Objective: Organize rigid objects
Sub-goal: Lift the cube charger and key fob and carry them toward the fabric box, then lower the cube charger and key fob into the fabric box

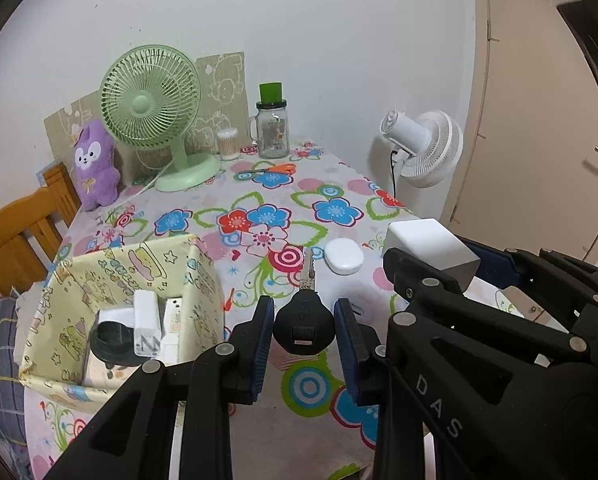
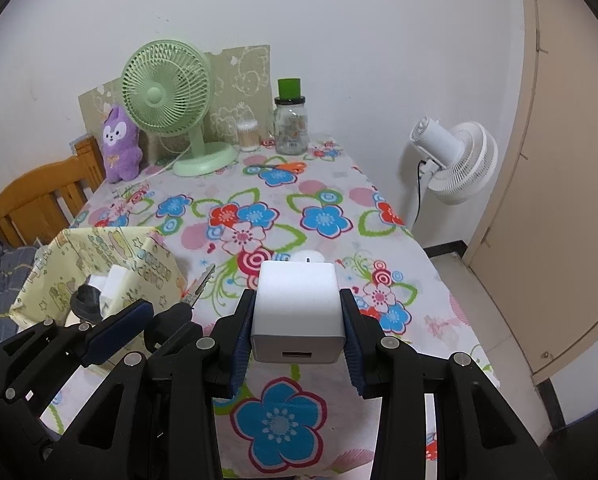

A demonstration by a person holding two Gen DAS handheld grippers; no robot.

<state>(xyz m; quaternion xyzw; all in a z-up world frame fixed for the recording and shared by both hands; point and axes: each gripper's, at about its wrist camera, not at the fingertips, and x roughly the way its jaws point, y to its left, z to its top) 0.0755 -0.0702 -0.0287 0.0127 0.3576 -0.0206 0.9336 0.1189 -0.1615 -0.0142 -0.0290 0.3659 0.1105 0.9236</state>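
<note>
The left gripper (image 1: 303, 334) is clamped on a black-headed key (image 1: 303, 322), its blade pointing to 12 o'clock above the floral tablecloth (image 1: 259, 200). At its 3 o'clock, the right gripper (image 2: 297, 322) pinches a white charger cube (image 2: 297, 308). The yellow patterned box (image 1: 171, 264), at 9 o'clock, holds 2 white adapters (image 1: 147, 328) and a black cap (image 1: 113, 342). A white oval case (image 1: 343, 256) lies beyond the key.

Even, soft indoor light; sharp focus, faint shadows, strong fisheye bending and dark corner vignetting.
</note>
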